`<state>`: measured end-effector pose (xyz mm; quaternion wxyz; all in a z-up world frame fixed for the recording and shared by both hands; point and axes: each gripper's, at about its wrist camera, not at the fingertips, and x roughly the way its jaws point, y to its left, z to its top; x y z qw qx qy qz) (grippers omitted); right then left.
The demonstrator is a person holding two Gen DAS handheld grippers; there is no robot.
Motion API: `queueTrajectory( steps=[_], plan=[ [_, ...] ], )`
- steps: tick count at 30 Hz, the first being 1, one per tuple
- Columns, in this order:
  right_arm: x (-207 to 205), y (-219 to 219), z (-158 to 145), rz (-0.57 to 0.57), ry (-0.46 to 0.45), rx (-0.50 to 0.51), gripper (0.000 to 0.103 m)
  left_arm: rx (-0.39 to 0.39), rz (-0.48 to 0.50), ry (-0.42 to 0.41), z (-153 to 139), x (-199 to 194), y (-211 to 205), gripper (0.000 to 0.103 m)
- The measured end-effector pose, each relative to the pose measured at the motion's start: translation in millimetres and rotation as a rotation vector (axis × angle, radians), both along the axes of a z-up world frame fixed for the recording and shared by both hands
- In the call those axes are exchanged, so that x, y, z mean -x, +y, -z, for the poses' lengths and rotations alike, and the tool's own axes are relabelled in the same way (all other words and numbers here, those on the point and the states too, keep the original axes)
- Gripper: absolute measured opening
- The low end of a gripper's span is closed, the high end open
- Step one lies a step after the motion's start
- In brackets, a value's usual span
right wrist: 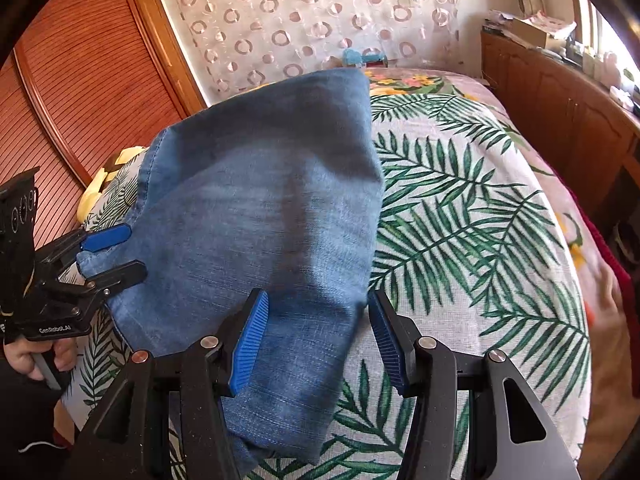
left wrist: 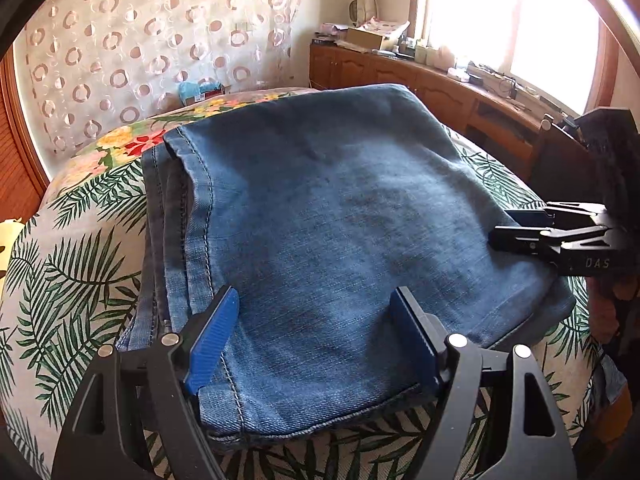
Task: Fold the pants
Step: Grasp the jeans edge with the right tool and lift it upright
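The folded jeans (left wrist: 340, 220) lie on the bed (left wrist: 80, 248), a thick blue bundle on the palm-leaf bedspread, and both pairs of tongs are over them.

The left tongs (left wrist: 316, 344) hang above the near edge of the bundle with their blue pads spread wide; the denim shows between them, but the pads do not press it. Just to their left, the stacked hems and seams of the jeans run away from them in a stepped edge. Beyond that edge the bedspread is bare out to the side of the bed. Ahead of these tongs the fold ends near the floral pillow end, with a strip of bedspread before the patterned curtain (left wrist: 132, 40).

The right tongs (right wrist: 320, 340) sit at the opposite near corner, parted about halfway. The left pad rests against the denim; the right pad stands just off the bundle's right edge, over the bedspread. Nothing is pinched. To their right the bed is broad and free as far as the wooden cabinet (right wrist: 560, 112) along the wall.

From the right wrist view the left tongs (right wrist: 114, 254) straddle the far left corner of the jeans, a hand (right wrist: 36, 354) gripping their handle below. Behind them, close by, is a slatted wooden door (right wrist: 72, 80).
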<state>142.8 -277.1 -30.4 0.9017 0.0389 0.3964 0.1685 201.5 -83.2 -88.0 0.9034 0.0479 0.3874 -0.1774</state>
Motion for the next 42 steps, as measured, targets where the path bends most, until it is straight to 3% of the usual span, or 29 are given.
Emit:
queueTrajectory(
  steps=[6, 11, 17, 22, 28, 37, 42],
  plan=[
    [1.8, 2.5, 0.0, -0.016, -0.032, 0.002, 0.052, 0.001, 0.001, 0.01, 1.3, -3.6, 0.6, 0.079],
    [3.3, -4.4, 0.9, -0.03, -0.022, -0.057, 0.026, -0.001, 0.0, 0.013, 1.9, -5.0, -0.9, 0.079],
    [15.3, -4.4, -5.4, -0.043, -0.08, -0.105, 0.009, -0.004, -0.001, 0.012, 3.3, -5.4, -0.7, 0.079],
    [28.1, -8.3, -27.3, -0.099, -0.174, -0.171, 0.008, 0.011, -0.013, 0.01, -2.7, -3.5, 3.6, 0.079],
    [26.1, 6.9, -44.1, -0.155, -0.208, -0.169, 0.008, 0.057, -0.092, -0.056, -34.4, 7.5, 41.8, 0.079],
    [10.2, 63.2, -63.6, -0.294, -0.253, -0.136, 0.008, 0.086, -0.205, -0.131, -61.4, 30.7, 99.2, 0.079],
    [-17.1, 108.8, -54.9, -0.393, -0.204, -0.124, 0.008, 0.098, -0.281, -0.171, -75.1, 43.6, 134.8, 0.079]
  ],
)
